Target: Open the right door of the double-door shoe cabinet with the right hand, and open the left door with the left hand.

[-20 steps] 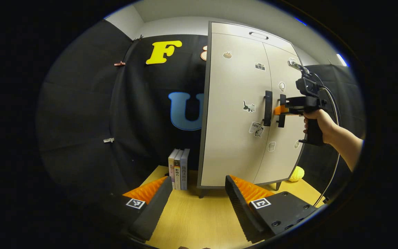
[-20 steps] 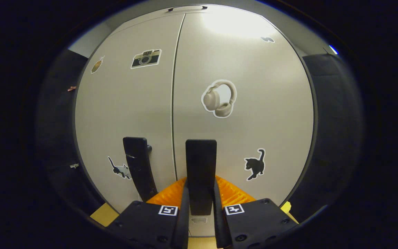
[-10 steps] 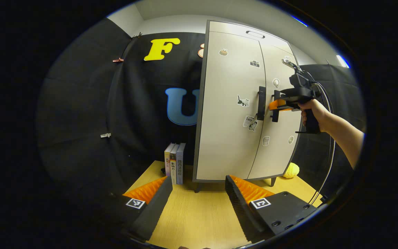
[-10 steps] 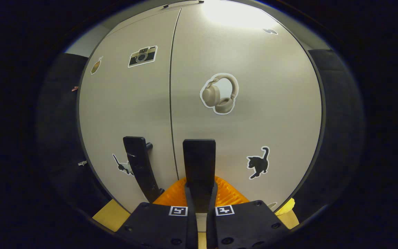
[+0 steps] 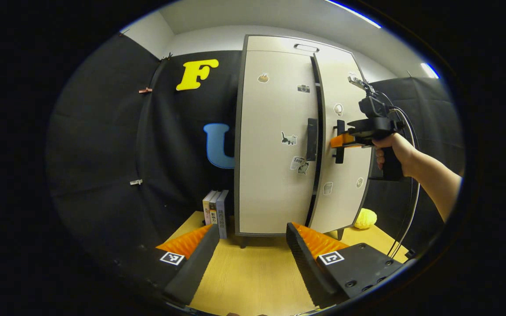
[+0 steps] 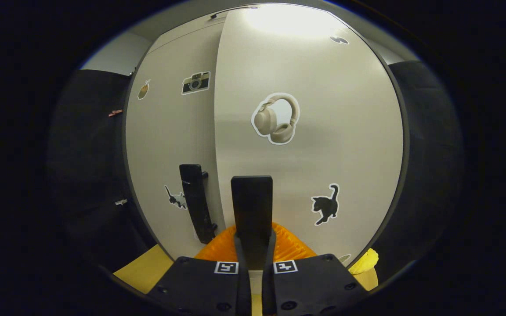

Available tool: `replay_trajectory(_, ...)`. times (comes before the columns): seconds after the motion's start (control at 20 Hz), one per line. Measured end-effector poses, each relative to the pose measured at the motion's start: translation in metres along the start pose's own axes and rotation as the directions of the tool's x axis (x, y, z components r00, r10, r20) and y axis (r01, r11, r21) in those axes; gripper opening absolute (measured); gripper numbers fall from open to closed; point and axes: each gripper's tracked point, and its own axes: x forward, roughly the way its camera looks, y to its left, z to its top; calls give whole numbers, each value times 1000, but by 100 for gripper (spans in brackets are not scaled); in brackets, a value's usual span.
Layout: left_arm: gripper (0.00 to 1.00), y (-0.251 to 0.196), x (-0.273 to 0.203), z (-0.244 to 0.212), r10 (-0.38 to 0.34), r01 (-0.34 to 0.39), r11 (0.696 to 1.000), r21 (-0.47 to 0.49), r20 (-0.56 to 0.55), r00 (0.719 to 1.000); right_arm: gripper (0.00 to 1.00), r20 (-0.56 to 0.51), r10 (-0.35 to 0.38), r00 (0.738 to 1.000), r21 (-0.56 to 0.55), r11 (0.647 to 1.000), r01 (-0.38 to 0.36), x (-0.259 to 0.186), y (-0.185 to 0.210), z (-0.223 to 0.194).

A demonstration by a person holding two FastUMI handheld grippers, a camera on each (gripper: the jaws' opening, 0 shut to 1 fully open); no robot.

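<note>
The pale double-door shoe cabinet [image 5: 275,48] stands on the wooden table. Its right door [image 5: 345,175] is pulled slightly ajar, with a dark gap beside the left door [image 5: 270,175]. In the left gripper view, a hand holds my right gripper [image 5: 340,141] shut on the right door's black handle [image 5: 339,151]. In the right gripper view that handle [image 6: 251,202] stands clamped between my right gripper [image 6: 253,240] fingers. The left door's handle [image 5: 311,139] is free and also appears in the right gripper view [image 6: 196,199]. My left gripper [image 5: 251,232] hangs open over the table, well short of the cabinet.
Three books [image 5: 215,210] stand upright against the cabinet's left side. A yellow rounded object [image 5: 364,218] lies on the table [image 5: 248,276] by the cabinet's right foot. Black cloth walls close in on the left and right.
My right gripper closed tighter on the right door's handle and drew the door outward, opening a dark gap between the doors. My left gripper stayed open and drew back a little.
</note>
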Motion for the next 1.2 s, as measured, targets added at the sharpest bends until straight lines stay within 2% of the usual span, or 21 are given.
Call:
replay_trajectory(0.35,95,-87,-49,-10,71,-71,997,-21,-20,997,14,25,153,988,11,988,-154,-31,-11,4)
replay_trajectory(0.65,95,-137,-85,-9,121,-121,992,-33,-4,993,13,41,220,975,16,975,-221,-58,-34,8)
replay_trajectory(0.85,95,-158,-95,-14,122,-123,991,-45,-15,992,14,56,205,977,30,978,-207,-80,-58,6)
replay_trajectory(1.2,95,-176,-91,-17,77,-78,996,-33,-36,996,13,77,108,991,53,992,-112,-103,-105,7)
